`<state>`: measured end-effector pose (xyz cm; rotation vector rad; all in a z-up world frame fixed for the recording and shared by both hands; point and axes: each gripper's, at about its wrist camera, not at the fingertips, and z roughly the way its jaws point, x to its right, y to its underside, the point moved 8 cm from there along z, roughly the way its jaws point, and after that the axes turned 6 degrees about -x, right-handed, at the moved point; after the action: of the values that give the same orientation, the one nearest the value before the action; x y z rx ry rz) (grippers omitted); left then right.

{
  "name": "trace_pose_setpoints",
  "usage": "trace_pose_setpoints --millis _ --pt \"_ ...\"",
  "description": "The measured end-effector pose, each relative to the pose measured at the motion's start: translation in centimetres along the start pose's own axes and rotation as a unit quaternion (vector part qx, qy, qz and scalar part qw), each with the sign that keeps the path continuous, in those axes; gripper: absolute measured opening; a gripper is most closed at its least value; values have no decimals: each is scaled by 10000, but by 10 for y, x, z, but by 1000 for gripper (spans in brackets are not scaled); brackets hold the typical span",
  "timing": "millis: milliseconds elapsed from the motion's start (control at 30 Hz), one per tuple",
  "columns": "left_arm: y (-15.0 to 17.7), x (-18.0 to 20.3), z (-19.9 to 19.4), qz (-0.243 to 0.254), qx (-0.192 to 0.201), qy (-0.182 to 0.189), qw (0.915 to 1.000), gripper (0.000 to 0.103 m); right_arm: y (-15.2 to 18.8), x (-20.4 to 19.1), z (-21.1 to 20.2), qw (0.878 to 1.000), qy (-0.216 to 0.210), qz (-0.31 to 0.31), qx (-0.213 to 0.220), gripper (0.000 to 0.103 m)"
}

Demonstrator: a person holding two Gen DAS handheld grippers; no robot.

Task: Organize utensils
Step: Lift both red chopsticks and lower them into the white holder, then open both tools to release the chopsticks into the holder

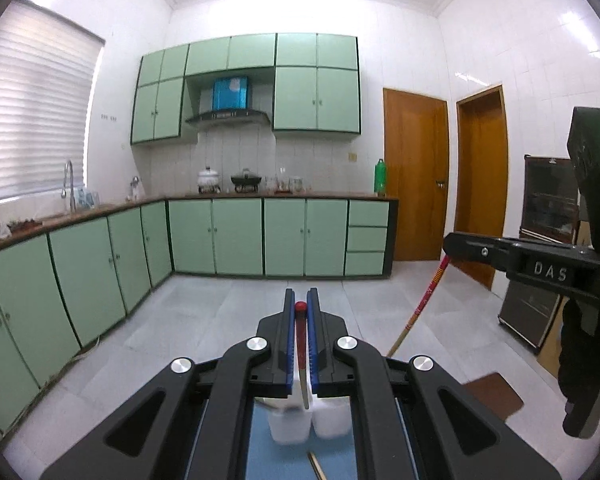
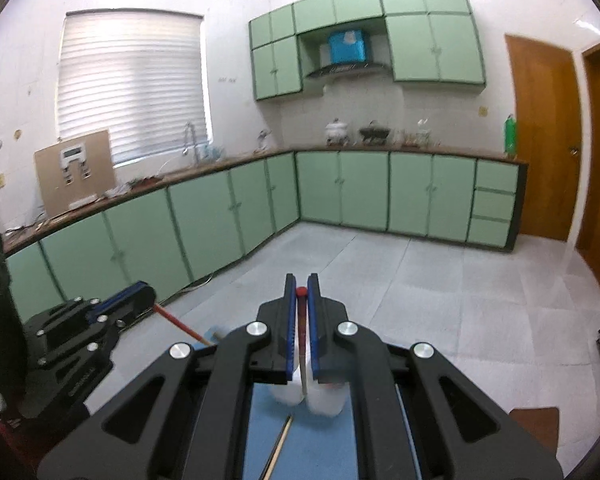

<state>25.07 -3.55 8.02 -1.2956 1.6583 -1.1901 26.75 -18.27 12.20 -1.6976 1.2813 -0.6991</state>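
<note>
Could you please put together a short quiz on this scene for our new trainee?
1. True or false: the left gripper is open and empty.
2. What does the right gripper hold? A: a spoon. B: a red-topped chopstick. C: nothing.
3. Fill in: the loose chopstick lies on a ___ mat.
Key: 1 false; 2 B; 3 blue.
</note>
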Motion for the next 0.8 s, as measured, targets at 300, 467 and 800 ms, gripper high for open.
trace_pose_setpoints --millis 300,467,800 --pt "21 -5 81 67 -418 -164 9990 5 6 31 61 9994 215 224 -135 5" --pt "49 -4 108 -27 -839 -112 9964 6 33 30 96 9981 201 226 -535 6" --pt "56 -11 82 -112 -832 -99 9964 24 48 42 72 9976 312 427 -450 17"
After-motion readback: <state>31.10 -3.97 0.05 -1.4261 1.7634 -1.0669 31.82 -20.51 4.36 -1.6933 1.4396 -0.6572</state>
